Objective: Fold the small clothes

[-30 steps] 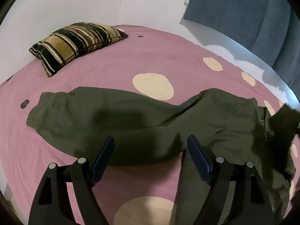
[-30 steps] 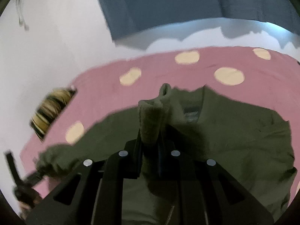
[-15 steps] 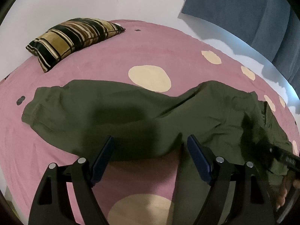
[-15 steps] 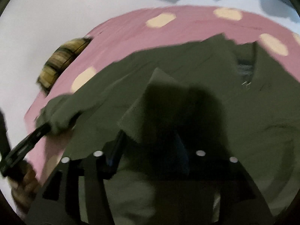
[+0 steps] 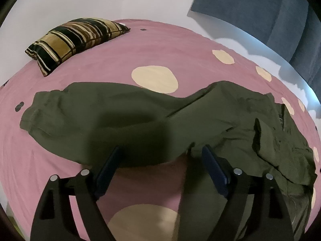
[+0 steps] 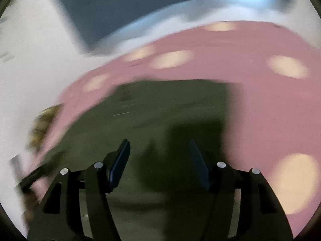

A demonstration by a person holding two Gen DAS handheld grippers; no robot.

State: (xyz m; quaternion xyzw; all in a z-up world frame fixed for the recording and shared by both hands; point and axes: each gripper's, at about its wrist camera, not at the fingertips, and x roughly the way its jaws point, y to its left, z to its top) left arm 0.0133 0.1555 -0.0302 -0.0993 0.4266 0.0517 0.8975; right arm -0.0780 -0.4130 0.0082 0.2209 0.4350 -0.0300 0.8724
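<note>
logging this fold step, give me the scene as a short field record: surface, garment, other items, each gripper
surface: pink bedspread with cream dots
garment: olive green jacket spread out, one sleeve stretched toward the pillow, unfolded
other items: striped pillow at the far corner; blue curtain on the wall
left gripper: open, empty, above the jacket's near edge
right gripper: jaws just opened, nothing between them, over the jacket; view blurred
</note>
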